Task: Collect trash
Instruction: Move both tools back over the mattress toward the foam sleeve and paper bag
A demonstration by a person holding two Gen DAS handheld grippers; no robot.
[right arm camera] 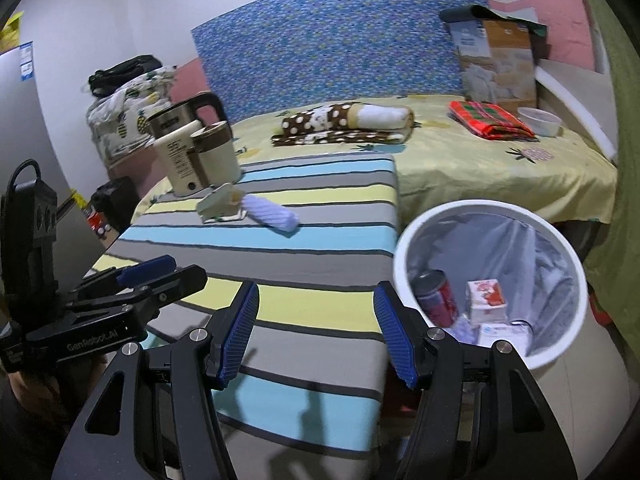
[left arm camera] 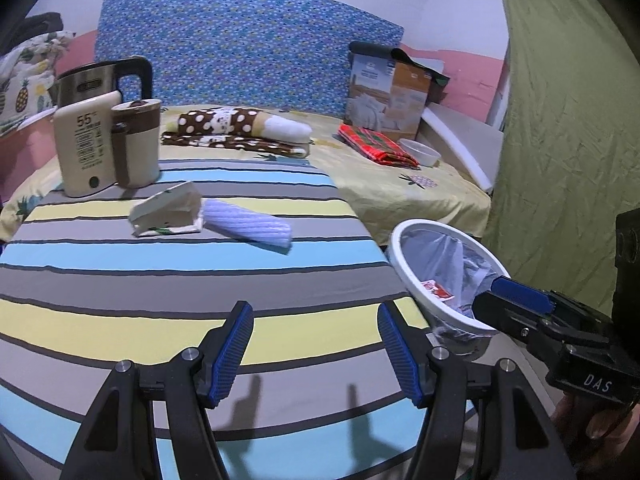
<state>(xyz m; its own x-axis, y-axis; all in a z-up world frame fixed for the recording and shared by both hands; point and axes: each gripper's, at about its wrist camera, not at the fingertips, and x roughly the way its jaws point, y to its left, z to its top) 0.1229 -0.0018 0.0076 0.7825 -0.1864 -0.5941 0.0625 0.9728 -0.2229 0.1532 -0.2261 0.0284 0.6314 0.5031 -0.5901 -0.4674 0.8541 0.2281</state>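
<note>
right tool [right arm camera: 316,332]: apart, empty | left tool [left arm camera: 316,354]: apart, empty | tissue pack [left arm camera: 166,216]: well ahead on striped cloth [left arm camera: 160,280]

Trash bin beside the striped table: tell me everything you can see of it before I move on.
The trash bin is round, white and looks plastic, lined with a thin translucent bag. It stands upright by the striped table's right edge, in front of the bed. Inside lie a red can, a small red-and-white carton and a white packet. Nothing is seen gripping it.
</note>
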